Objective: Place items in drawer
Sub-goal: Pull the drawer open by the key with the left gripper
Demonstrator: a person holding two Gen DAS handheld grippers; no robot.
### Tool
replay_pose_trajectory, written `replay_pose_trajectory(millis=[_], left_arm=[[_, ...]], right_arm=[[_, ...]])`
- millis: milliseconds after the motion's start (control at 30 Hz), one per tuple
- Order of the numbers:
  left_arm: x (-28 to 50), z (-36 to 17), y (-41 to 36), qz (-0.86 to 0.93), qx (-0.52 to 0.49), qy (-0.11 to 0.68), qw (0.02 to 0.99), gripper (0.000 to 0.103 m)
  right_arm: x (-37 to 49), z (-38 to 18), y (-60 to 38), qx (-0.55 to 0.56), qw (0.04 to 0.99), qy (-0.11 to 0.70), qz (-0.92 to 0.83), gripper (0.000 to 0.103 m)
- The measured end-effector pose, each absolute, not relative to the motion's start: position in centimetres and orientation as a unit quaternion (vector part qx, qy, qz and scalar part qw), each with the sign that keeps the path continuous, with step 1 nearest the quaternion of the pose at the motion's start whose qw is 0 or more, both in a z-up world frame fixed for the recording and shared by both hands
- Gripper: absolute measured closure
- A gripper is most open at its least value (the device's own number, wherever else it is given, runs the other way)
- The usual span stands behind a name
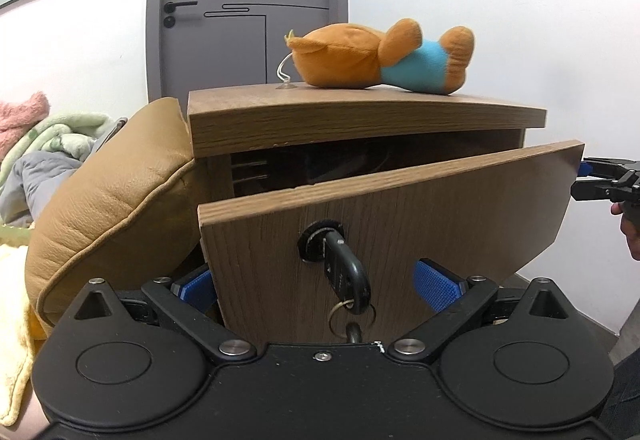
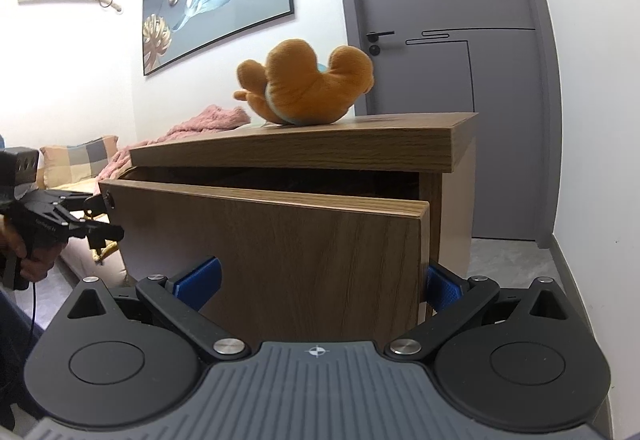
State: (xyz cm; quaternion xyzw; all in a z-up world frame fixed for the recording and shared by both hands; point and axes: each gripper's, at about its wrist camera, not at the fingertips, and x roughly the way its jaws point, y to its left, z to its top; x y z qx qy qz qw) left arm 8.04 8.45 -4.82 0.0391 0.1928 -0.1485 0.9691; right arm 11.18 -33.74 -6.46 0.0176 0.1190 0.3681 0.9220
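Access, nightstand [image 1: 360,111]: drawer front [image 1: 384,199] pulled partly out, leaving a narrow dark slot between its top edge and the overhanging top board. The interior is too dark to judge; it may hold something at the back.

Obstruction, front face: key [image 1: 346,272] hanging from the lock at mid-panel, between the spread fingers of the left gripper [image 1: 316,286].

Obstruction, top surface: plush toy [image 1: 380,55] lying across the board, near its front edge.

Left flank: tan leather cushion [image 1: 108,199] pressed against the cabinet side; no passage there.

Right flank: open floor and bare wall; right gripper [image 2: 320,280] straddles the drawer front's right edge.
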Motion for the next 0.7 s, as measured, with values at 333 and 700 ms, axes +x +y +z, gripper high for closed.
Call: replay_pose_trajectory(millis=[333,700], left_arm=[[5.6,-4.8,8.1,-0.152,0.039,0.192,0.969,0.003],[2.7,-5.0,7.5,-0.145,0.047,0.184,0.971,0.003]], right_arm=[[8.6,-6.4,-34.2,0.013,0.917,0.120,0.381,0.000],[6.1,-6.2,-34.8,0.003,0.909,0.121,0.398,0.000]])
